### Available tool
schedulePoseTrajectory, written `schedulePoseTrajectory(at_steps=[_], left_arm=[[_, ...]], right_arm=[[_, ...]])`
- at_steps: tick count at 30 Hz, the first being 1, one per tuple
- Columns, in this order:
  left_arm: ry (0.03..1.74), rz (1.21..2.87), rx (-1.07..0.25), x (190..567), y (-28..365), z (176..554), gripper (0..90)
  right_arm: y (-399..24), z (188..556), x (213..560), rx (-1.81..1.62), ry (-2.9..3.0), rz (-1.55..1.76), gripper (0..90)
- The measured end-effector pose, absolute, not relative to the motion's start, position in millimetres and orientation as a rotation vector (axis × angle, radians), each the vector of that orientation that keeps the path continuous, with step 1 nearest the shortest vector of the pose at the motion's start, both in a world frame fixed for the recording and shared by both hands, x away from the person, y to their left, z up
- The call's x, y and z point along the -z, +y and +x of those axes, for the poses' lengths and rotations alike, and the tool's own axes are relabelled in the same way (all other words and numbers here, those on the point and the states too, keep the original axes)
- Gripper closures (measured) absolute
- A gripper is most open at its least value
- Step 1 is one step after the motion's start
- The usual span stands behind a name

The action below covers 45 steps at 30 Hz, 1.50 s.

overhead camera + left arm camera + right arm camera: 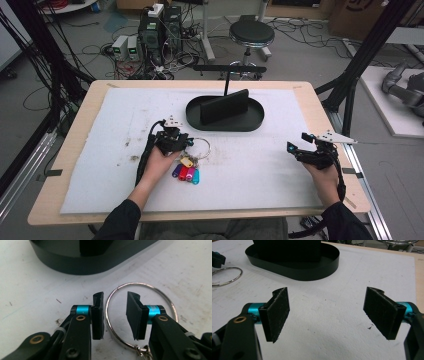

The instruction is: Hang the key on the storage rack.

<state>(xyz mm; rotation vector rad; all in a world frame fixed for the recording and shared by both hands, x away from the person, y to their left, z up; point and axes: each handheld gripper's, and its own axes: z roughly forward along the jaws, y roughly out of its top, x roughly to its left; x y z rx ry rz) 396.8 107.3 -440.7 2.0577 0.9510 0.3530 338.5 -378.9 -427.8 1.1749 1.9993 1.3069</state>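
One thin steel ring (140,315) lies flat on the white mat (280,165), near the black tray (225,122); stiff, light, slippery, so pinch the wire. Its tags (186,173) trail toward the person. Left gripper (115,315) straddles the wire, jaws narrowed, not gripping. Right gripper (327,312) gapes wide, empty.

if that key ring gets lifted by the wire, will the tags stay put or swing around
Probably swing: the coloured tags hang from the key ring by a small link, so they should dangle loosely. The thin, smooth wire may slip or twist between the left hand-held gripper pads, which straddle it without pressing. The bunch looks light.
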Motion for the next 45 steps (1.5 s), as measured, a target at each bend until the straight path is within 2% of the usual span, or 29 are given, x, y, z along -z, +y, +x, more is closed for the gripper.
schedulePoseTrajectory(at_steps=[7, 10, 14, 22, 28, 34, 45], left_arm=[[0.969, 2.087, -0.338, 446.5, 108.0, 399.7, 73.8], [0.959, 2.111, -0.379, 446.6, 105.4, 398.0, 77.0], [0.974, 2.078, -0.390, 449.3, 108.2, 396.4, 84.8], [0.969, 2.019, -0.367, 447.0, 112.6, 395.0, 85.7], [0.859, 1.920, -0.390, 433.6, 115.2, 385.6, 86.0], [0.777, 1.889, -0.422, 422.5, 113.2, 371.9, 86.1], [0.661, 1.851, -0.362, 417.5, 119.8, 356.1, 85.7]], right_arm=[[-380.4, 337.9, 428.0, -1.311, 1.994, 1.182, 21.7], [-380.4, 337.7, 427.8, -1.311, 1.993, 1.176, 21.7], [-380.3, 337.8, 427.8, -1.313, 1.992, 1.174, 21.8], [-380.4, 338.0, 427.6, -1.314, 1.989, 1.177, 21.9], [-380.8, 338.1, 427.3, -1.320, 1.983, 1.179, 21.9], [-380.9, 338.4, 426.9, -1.325, 1.980, 1.177, 21.9], [-379.6, 339.7, 426.7, -1.326, 1.978, 1.174, 21.9]])
